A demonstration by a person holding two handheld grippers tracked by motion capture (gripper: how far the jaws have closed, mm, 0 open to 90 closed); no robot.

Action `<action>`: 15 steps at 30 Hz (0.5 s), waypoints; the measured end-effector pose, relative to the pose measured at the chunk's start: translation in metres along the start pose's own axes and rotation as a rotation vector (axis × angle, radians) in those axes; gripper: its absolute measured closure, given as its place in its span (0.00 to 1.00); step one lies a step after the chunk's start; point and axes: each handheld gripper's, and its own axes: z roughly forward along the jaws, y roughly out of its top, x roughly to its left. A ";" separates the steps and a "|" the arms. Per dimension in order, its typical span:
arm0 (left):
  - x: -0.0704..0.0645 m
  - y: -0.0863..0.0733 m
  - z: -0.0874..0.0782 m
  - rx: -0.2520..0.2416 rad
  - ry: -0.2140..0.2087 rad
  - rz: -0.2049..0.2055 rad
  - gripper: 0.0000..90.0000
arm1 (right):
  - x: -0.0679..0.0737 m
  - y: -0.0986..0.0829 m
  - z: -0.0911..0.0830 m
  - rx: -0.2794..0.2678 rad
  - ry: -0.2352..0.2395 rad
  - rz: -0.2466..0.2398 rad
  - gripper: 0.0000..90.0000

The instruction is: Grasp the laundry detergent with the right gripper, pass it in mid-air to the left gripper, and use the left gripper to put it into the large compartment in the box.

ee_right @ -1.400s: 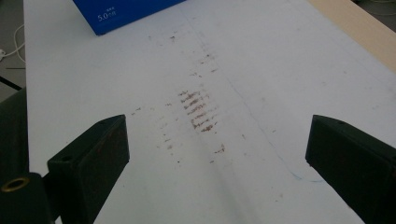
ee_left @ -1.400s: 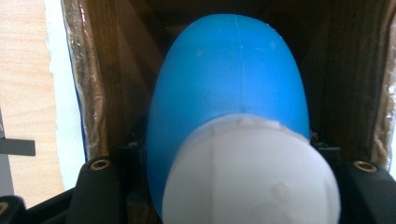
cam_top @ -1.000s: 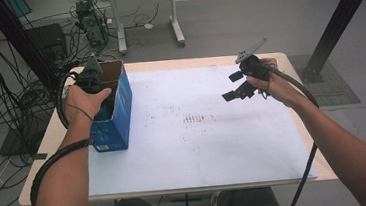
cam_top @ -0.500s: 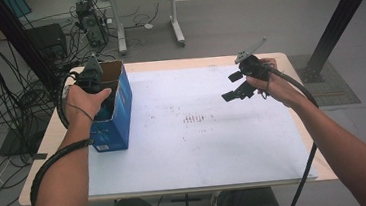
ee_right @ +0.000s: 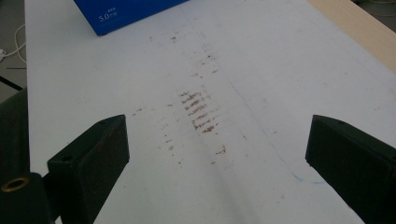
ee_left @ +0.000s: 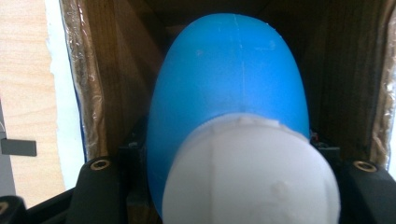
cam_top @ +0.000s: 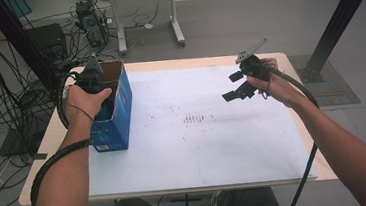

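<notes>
One marking, "5.0", shows white on the blue box (ee_right: 135,11).

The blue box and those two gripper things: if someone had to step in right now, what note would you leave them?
Left gripper: down inside the open top of the blue box, shut on a blue bottle with a white cap.
Right gripper: open, empty, held above the white mat.
The box stands upright at the mat's left edge.
Done: bottle gripped.
Left: whether it goes in or comes out can't be told; finish that move.
</notes>
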 end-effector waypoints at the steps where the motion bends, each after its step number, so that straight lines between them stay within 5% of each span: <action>1: 0.000 0.000 0.000 0.000 0.000 0.000 0.41 | 0.000 0.000 0.000 0.001 0.000 0.000 0.07; 15: -0.001 0.000 0.000 0.000 0.004 0.003 0.41 | 0.000 -0.001 0.000 -0.004 0.000 -0.001 0.07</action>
